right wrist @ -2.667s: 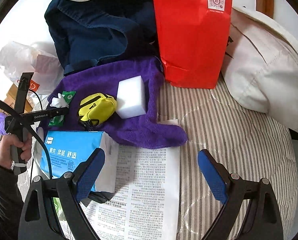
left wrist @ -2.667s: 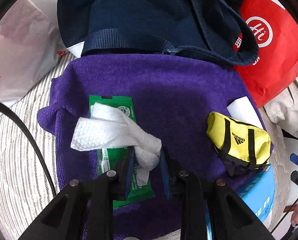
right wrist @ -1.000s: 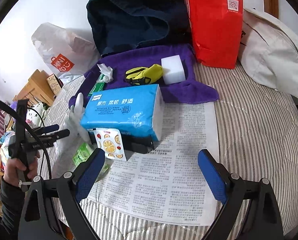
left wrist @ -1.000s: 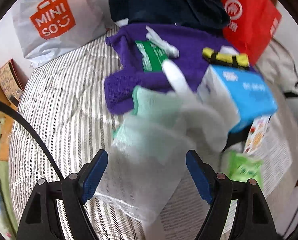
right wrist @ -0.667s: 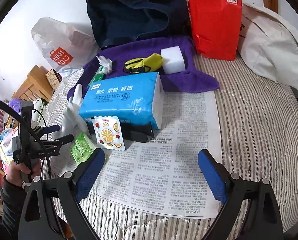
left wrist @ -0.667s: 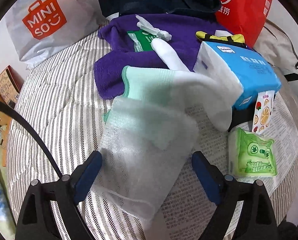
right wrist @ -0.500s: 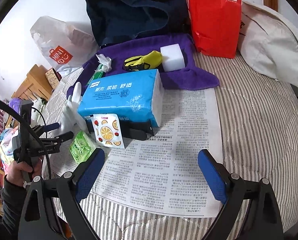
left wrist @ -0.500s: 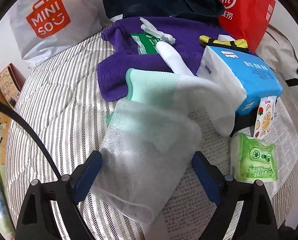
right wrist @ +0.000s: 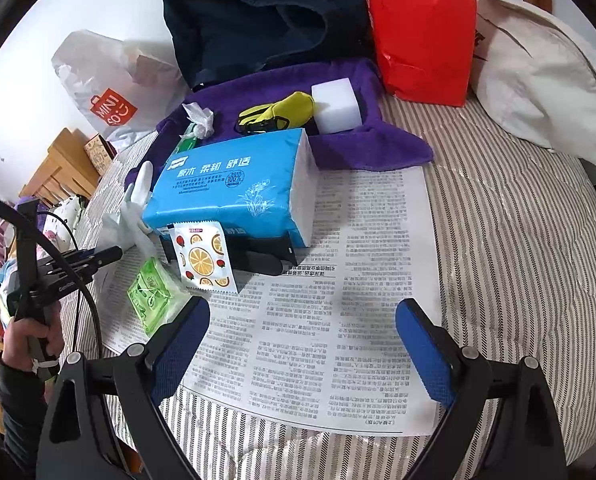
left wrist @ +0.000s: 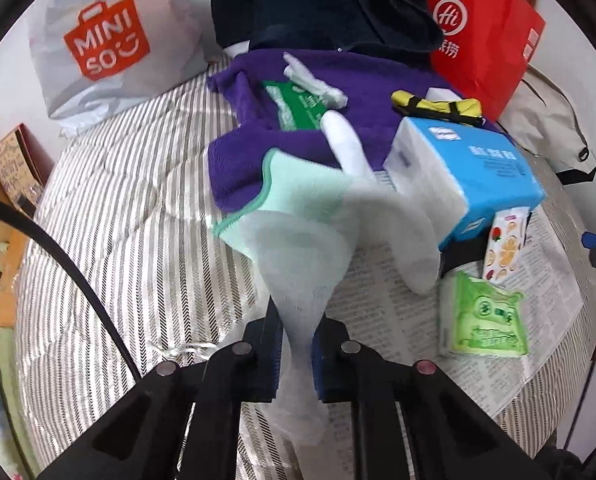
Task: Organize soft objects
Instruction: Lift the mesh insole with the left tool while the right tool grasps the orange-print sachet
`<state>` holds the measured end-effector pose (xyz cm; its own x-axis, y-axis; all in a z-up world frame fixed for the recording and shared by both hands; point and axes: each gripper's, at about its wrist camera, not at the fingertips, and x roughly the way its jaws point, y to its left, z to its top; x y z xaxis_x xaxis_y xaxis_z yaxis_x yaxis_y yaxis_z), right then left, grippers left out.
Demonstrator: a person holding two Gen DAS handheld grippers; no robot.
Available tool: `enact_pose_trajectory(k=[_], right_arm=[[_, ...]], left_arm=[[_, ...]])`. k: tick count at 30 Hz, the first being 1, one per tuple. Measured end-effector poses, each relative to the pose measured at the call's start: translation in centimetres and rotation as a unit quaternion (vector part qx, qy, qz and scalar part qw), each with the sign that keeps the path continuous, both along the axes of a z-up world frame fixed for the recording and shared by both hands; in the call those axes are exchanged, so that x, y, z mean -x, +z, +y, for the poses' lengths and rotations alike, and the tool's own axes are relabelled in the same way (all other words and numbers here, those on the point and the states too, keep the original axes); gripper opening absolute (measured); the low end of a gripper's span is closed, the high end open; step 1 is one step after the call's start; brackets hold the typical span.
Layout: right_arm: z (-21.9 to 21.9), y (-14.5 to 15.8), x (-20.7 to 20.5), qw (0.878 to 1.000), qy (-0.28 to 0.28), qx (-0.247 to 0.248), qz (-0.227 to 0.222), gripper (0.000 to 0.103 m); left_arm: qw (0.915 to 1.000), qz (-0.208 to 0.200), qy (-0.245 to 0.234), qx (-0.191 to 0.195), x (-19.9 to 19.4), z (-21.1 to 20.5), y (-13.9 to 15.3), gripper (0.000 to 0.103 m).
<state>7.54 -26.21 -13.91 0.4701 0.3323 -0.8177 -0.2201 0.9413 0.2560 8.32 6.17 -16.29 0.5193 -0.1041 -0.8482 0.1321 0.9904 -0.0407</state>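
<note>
My left gripper point(left wrist: 296, 334) is shut on a white glove with a mint-green cuff point(left wrist: 301, 248), lifting it off the striped bed. The glove's fingers point(right wrist: 138, 196) lean against a blue tissue pack point(left wrist: 469, 168). A purple towel point(left wrist: 361, 92) behind holds a green wipes packet point(left wrist: 294, 104) with a crumpled white wipe point(left wrist: 313, 80), a yellow pouch point(right wrist: 278, 114) and a white sponge block point(right wrist: 335, 106). My right gripper point(right wrist: 301, 346) is open and empty above a newspaper point(right wrist: 337, 300). The left gripper also shows in the right wrist view point(right wrist: 98, 256).
A green tissue packet point(left wrist: 481, 316) and a fruit-print sachet point(right wrist: 202, 258) lie by a black object under the tissue pack. A Miniso bag point(left wrist: 106, 36), a navy bag point(right wrist: 266, 16), a red paper bag point(right wrist: 421, 28) and a cream bag point(right wrist: 537, 72) line the back.
My left gripper has closed from wide open onto the white glove, bunching it between the fingers. The right gripper stays open and has barely moved.
</note>
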Motion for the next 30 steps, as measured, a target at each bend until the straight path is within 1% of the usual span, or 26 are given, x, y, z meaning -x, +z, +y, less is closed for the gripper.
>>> enact_pose_trajectory(k=[2, 6, 8, 10, 13, 14, 17, 18, 21, 26, 30], right_arm=[[0.3, -0.1, -0.1, 1.0, 0.003, 0.0, 0.002, 0.093], [1.2, -0.5, -0.1, 1.0, 0.013, -0.004, 0.007, 0.093], [2.2, -0.5, -0.2, 1.0, 0.022, -0.005, 0.007, 0.093], [3.5, -0.5, -0.3, 0.999, 0.033, -0.006, 0.006, 0.093], [5.5, -0.7, -0.6, 0.999, 0.044, -0.008, 0.0, 0.093], [6.0, -0.8, -0.7, 0.999, 0.047, -0.008, 0.0, 0.092], [7.9, -1.2, -1.2, 0.999, 0.052, -0.005, 0.004, 0.085], [8.5, -1.4, -1.4, 0.999, 0.054, -0.001, 0.003, 0.085], [10.5, -2.1, -1.8, 0.998, 0.044, 0.037, -0.004, 0.085], [11.8, -3.0, -2.5, 0.999, 0.023, 0.047, 0.001, 0.085], [12.5, -3.9, -3.3, 0.998, 0.003, 0.066, 0.001, 0.085]], left_arm=[[1.0, -0.006, -0.001, 0.002, 0.3, -0.3, 0.5, 0.01], [0.9997, -0.015, -0.008, 0.015, 0.9, -0.6, 1.6, 0.01], [0.9998, -0.015, -0.003, 0.014, 0.8, -0.4, 1.4, 0.01], [0.9998, -0.007, 0.006, 0.019, 0.7, 0.1, 0.9, 0.01], [0.9992, -0.007, 0.013, 0.039, 0.8, 0.9, 0.7, 0.01], [0.9988, -0.007, 0.017, 0.045, 1.0, 1.2, 0.7, 0.01], [0.9989, -0.007, 0.016, 0.043, 1.2, 1.2, 0.6, 0.01], [0.9988, -0.009, 0.015, 0.045, 1.2, 1.3, 0.7, 0.01], [0.9982, -0.008, 0.014, 0.057, 1.2, 1.5, 0.5, 0.01], [0.9977, -0.006, 0.008, 0.067, 1.3, 1.6, 0.1, 0.01], [0.9973, -0.006, 0.003, 0.073, 1.3, 1.6, -0.1, 0.01]])
